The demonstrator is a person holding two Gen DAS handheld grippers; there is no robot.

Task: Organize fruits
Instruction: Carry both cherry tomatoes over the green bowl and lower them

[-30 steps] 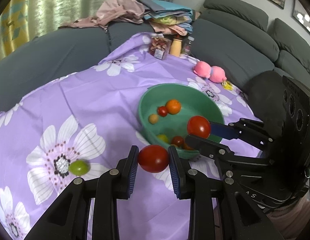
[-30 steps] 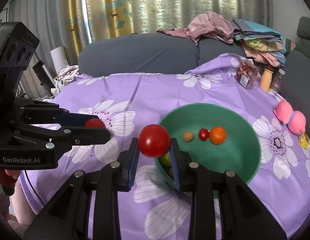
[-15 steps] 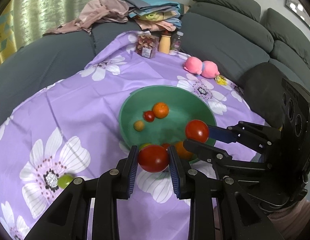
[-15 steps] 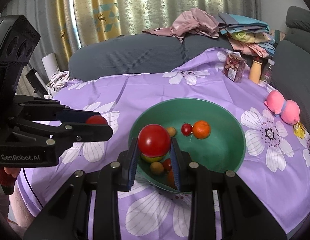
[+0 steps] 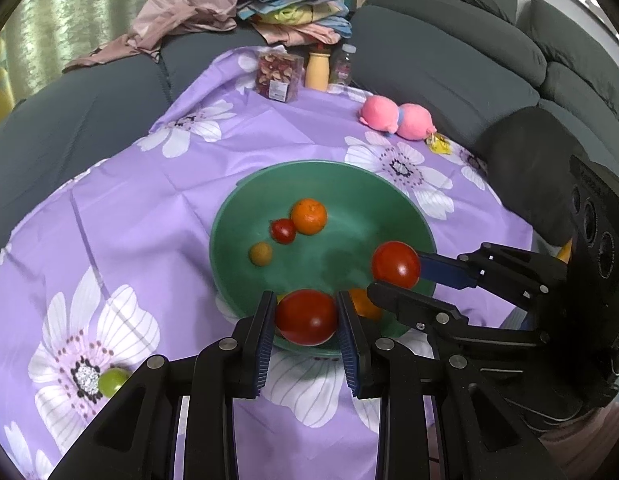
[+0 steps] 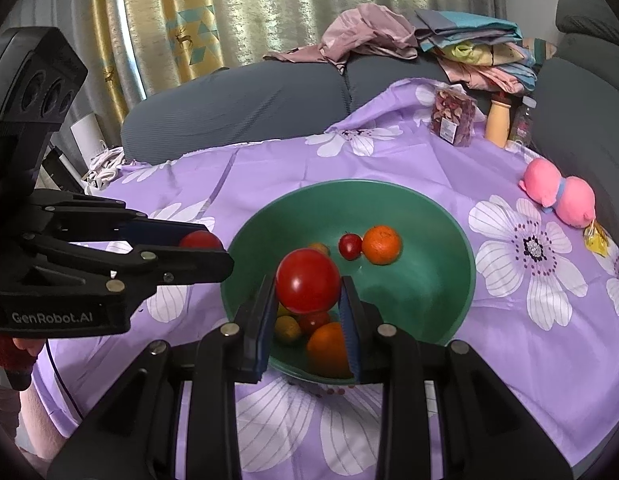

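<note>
My left gripper (image 5: 306, 330) is shut on a red tomato (image 5: 306, 317), held over the near rim of the green bowl (image 5: 389, 188). My right gripper (image 6: 308, 300) is shut on a second red tomato (image 6: 308, 286), above the bowl (image 6: 441, 240). From the left wrist view the right gripper (image 5: 393, 276) reaches in from the right with its tomato (image 5: 395, 264). The right wrist view has the left gripper (image 6: 213, 250) at the left with its tomato (image 6: 200, 239) just outside the bowl rim. Inside lie an orange (image 5: 308, 216), a small red fruit (image 5: 283, 231), a small brown fruit (image 5: 260, 254) and more fruit near the front.
A green fruit (image 5: 111, 381) lies on the purple flowered cloth (image 5: 149, 220) at the near left. At the back stand a snack box (image 5: 277, 78) and bottles (image 5: 319, 70). A pink plush toy (image 5: 393, 118) lies at the right. Grey sofas with piled clothes surround the table.
Both grippers have moved forward with their tomatoes toward and over the green bowl, which now sits nearer and lower in both views. Both grips are unchanged.
</note>
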